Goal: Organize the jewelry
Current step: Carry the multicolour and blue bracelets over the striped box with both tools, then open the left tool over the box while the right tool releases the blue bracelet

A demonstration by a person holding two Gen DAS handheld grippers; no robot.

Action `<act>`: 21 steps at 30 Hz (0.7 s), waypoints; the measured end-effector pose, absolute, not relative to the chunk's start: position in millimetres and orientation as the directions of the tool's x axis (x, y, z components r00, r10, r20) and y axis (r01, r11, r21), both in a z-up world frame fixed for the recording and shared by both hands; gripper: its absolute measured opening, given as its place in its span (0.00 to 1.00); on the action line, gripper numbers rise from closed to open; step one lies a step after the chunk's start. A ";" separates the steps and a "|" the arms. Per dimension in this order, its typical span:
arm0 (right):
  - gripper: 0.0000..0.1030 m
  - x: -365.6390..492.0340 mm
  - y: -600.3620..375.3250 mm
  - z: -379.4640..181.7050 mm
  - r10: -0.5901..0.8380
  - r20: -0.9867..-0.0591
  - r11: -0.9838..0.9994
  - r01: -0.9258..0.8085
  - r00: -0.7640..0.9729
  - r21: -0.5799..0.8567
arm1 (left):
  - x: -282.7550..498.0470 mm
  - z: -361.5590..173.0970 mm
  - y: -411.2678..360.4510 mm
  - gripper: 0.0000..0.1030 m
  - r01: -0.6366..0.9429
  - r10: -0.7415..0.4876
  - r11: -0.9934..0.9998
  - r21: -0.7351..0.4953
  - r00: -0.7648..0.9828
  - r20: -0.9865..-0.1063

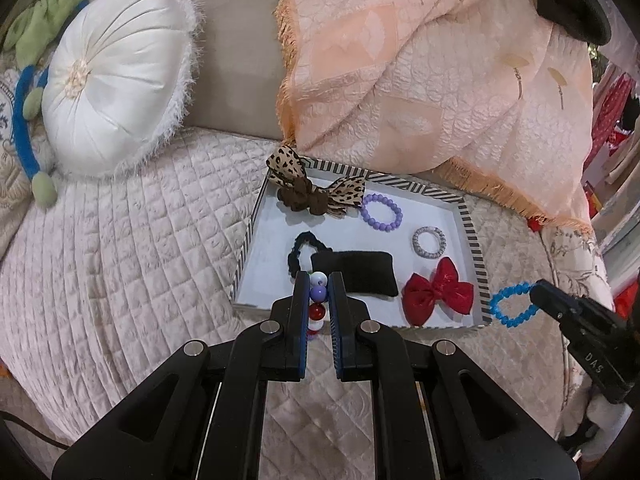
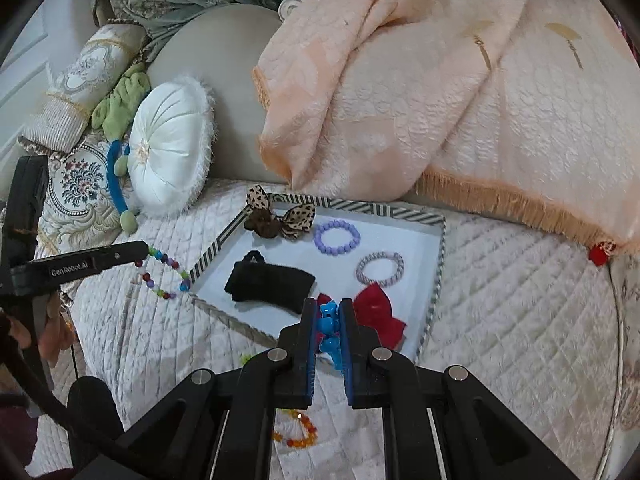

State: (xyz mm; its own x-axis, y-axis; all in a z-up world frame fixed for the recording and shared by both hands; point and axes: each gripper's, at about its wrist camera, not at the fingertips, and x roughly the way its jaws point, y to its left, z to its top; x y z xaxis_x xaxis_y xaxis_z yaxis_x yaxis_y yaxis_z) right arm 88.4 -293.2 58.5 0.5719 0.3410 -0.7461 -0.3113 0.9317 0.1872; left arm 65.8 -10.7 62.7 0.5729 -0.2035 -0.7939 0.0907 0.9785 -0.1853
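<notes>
A striped-rim tray [image 1: 478, 256] [image 2: 442, 256] lies on the quilted bed. It holds a leopard bow [image 1: 312, 190], a purple bead bracelet [image 1: 382, 208] [image 2: 337, 237], a silver bracelet [image 1: 429, 242] [image 2: 380, 268], a black scrunchie [image 1: 298, 250], a black pouch [image 1: 356, 276] [image 2: 270, 280] and a red bow [image 1: 438, 292] [image 2: 376, 312]. My left gripper [image 1: 319, 280] is shut on a multicolour bead bracelet [image 1: 318, 292] [image 2: 164, 276] above the tray's near left edge. My right gripper [image 2: 329, 308] is shut on a blue bead bracelet [image 2: 329, 332] [image 1: 514, 306] at the tray's near right corner.
A white round cushion [image 1: 116, 80] and a peach fringed blanket [image 1: 420, 80] lie behind the tray. An orange bead bracelet [image 2: 296, 436] lies on the quilt under my right gripper. A green and blue plush toy [image 2: 120, 128] sits at the far left.
</notes>
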 end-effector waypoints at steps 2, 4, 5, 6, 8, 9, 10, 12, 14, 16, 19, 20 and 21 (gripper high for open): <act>0.10 94.8 -289.6 57.8 0.341 -0.749 0.931 -0.316 0.569 0.184 | 73.1 60.9 -13.8 0.08 0.095 -0.197 0.980 -0.174 0.570 -0.797; 0.10 101.5 -286.1 57.3 0.343 -0.750 0.929 -0.320 0.565 0.184 | 79.3 59.9 -15.2 0.08 0.094 -0.193 0.981 -0.170 0.570 -0.799; 0.10 104.7 -283.8 57.1 0.344 -0.751 0.929 -0.323 0.564 0.183 | 84.1 59.2 -16.5 0.08 0.094 -0.190 0.982 -0.167 0.570 -0.800; 0.10 108.9 -281.3 56.5 0.347 -0.752 0.927 -0.326 0.561 0.185 | 87.9 58.6 -18.0 0.08 0.094 -0.188 0.982 -0.164 0.569 -0.800; 0.10 117.0 -276.3 54.4 0.349 -0.756 0.925 -0.333 0.554 0.183 | 96.3 56.8 -21.0 0.08 0.094 -0.180 0.984 -0.154 0.568 -0.803; 0.10 120.0 -274.6 53.3 0.348 -0.757 0.925 -0.335 0.552 0.181 | 99.2 56.1 -22.3 0.08 0.095 -0.177 0.984 -0.150 0.568 -0.804; 0.10 123.3 -273.0 52.1 0.349 -0.759 0.924 -0.336 0.550 0.181 | 103.2 55.1 -23.9 0.08 0.095 -0.173 0.985 -0.145 0.568 -0.805; 0.10 130.4 -270.0 49.5 0.352 -0.761 0.923 -0.339 0.544 0.184 | 108.7 53.9 -25.5 0.08 0.097 -0.172 0.985 -0.143 0.565 -0.807; 0.10 136.8 -267.4 47.1 0.355 -0.764 0.921 -0.342 0.539 0.186 | 115.3 52.4 -28.3 0.08 0.099 -0.168 0.986 -0.136 0.563 -0.809; 0.10 143.0 -265.1 45.0 0.354 -0.767 0.921 -0.344 0.535 0.185 | 121.1 51.3 -30.4 0.08 0.099 -0.168 0.986 -0.135 0.560 -0.811; 0.10 151.2 -262.0 40.6 0.348 -0.774 0.921 -0.347 0.529 0.177 | 132.4 50.2 -33.6 0.08 0.100 -0.176 0.984 -0.145 0.555 -0.813; 0.10 155.6 -261.4 38.5 0.343 -0.778 0.922 -0.347 0.527 0.172 | 137.3 50.0 -35.5 0.08 0.101 -0.181 0.983 -0.150 0.554 -0.813; 0.10 158.8 -261.3 36.8 0.340 -0.780 0.923 -0.346 0.525 0.170 | 140.8 49.9 -36.6 0.08 0.103 -0.186 0.983 -0.155 0.553 -0.812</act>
State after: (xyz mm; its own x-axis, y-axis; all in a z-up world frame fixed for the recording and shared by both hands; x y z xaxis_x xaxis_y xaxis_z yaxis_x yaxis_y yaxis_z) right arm 158.8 -261.3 36.8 0.5250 0.3400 -0.7802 -0.3456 0.9229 0.1696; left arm 140.8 -36.6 49.9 0.5531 -0.1858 -0.8121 0.1032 0.9826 -0.1545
